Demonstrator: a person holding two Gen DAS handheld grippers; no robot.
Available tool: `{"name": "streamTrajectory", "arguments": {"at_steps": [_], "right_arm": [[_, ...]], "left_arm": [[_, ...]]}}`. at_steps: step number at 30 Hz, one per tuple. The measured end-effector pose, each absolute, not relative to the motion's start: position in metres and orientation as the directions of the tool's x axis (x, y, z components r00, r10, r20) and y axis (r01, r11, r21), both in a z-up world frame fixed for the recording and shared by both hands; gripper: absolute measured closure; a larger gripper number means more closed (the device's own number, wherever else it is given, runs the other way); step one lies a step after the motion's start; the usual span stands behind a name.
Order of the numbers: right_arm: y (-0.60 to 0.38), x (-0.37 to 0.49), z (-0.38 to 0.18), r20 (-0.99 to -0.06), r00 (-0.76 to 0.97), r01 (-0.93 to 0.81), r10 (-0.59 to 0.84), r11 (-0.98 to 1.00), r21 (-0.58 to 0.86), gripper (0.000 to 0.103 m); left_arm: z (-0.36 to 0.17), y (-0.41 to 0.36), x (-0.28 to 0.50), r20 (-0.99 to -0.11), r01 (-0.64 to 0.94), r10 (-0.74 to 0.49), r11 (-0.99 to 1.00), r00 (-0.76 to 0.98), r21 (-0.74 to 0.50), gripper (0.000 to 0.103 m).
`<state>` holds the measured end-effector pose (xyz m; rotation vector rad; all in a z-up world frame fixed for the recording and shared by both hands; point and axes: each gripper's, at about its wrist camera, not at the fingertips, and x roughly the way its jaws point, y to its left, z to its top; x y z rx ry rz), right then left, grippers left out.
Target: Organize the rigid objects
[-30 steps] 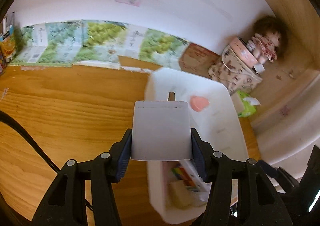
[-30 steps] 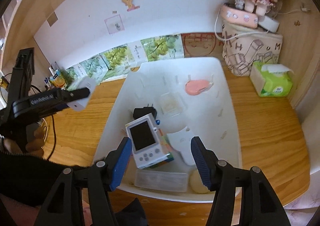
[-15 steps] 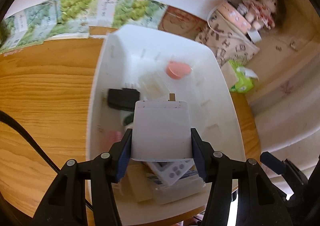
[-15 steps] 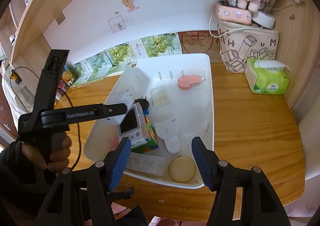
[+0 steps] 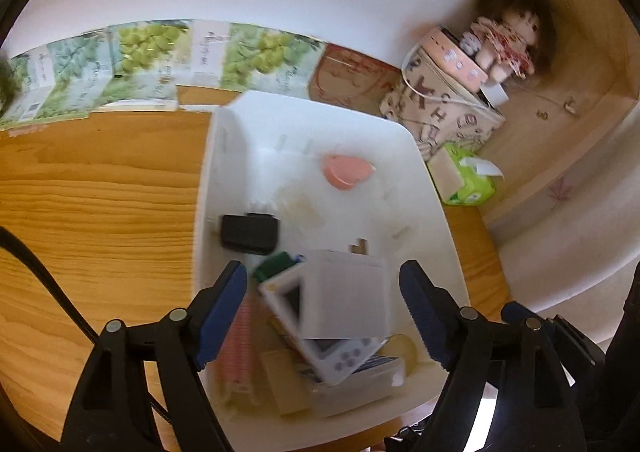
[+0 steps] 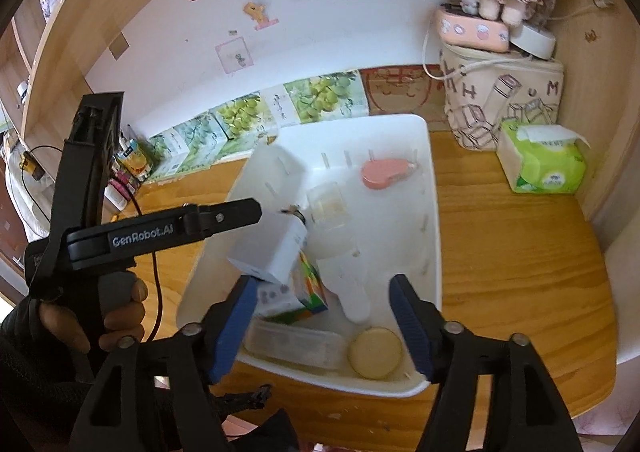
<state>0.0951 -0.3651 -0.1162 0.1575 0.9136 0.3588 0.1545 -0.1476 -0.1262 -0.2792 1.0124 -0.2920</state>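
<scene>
L gripper (image 5: 320, 288) jaws are opening, pads clear of the white charger block (image 5: 346, 298) on both sides, so it's let go; the block sits between them, tilted, blurred (prob. mid-drop or just landing). R gripper (image 6: 322, 310) jaws opening too, nothing gripped, hovering over the near end of the white bin (image 6: 434, 212).

The block comes down on top of the white handheld game (image 5: 340, 356), which itself leans on a colourful box (image 6: 310, 284), not on the bin floor. Risks, as I judge them:
- block lands on a slanted pile and could slide or tip off, prongs first, onto the game's screen → scratch.
- pile shifts and knocks the clear case (image 6: 294, 344) or round compact (image 6: 374, 352) along the near wall.
- L pads sit low beside the pile; a sideways pull-out may clip the game or the black adapter (image 5: 250, 232).
- R gripper's left pad is close to the block in its own view; the two tools could bump if both go in at once.

Far end (pink tape dispenser (image 6: 386, 174), small clear box (image 6: 328, 202)) is out of the way. Bin sits square on the wood desk (image 6: 520, 252), no tip risk seen.
</scene>
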Motion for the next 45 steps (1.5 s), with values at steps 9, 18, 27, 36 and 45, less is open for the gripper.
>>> {"name": "streamTrajectory", "arguments": {"at_steps": [9,18,27,36,45], "right_arm": [[-0.304,0.109,-0.1,-0.715,0.58,-0.271,0.39,0.92,0.283,0.022],[-0.258,0.096,-0.096,-0.73,0.611,-0.189,0.307,0.952,0.242,0.018],[-0.229,0.059,-0.097,-0.751,0.625,-0.093,0.212,0.976,0.198,0.004],[-0.23,0.03,-0.086,-0.763,0.619,-0.098,0.183,0.983,0.156,0.0],[-0.228,0.014,-0.075,-0.766,0.609,-0.125,0.205,0.979,0.163,0.0]], "left_arm": [[-0.099,-0.07,0.144,-0.766,0.032,-0.319,0.931,0.558,-0.365,0.02],[-0.077,-0.017,0.116,-0.75,0.009,-0.278,0.94,0.6,-0.341,0.012],[-0.082,0.0,0.082,-0.79,0.002,-0.233,0.96,0.567,-0.281,0.004],[-0.071,-0.006,0.044,-0.795,-0.098,-0.082,0.98,0.602,-0.175,0.003],[-0.049,-0.014,0.013,-0.747,-0.18,0.076,0.982,0.66,-0.059,0.001]]}}
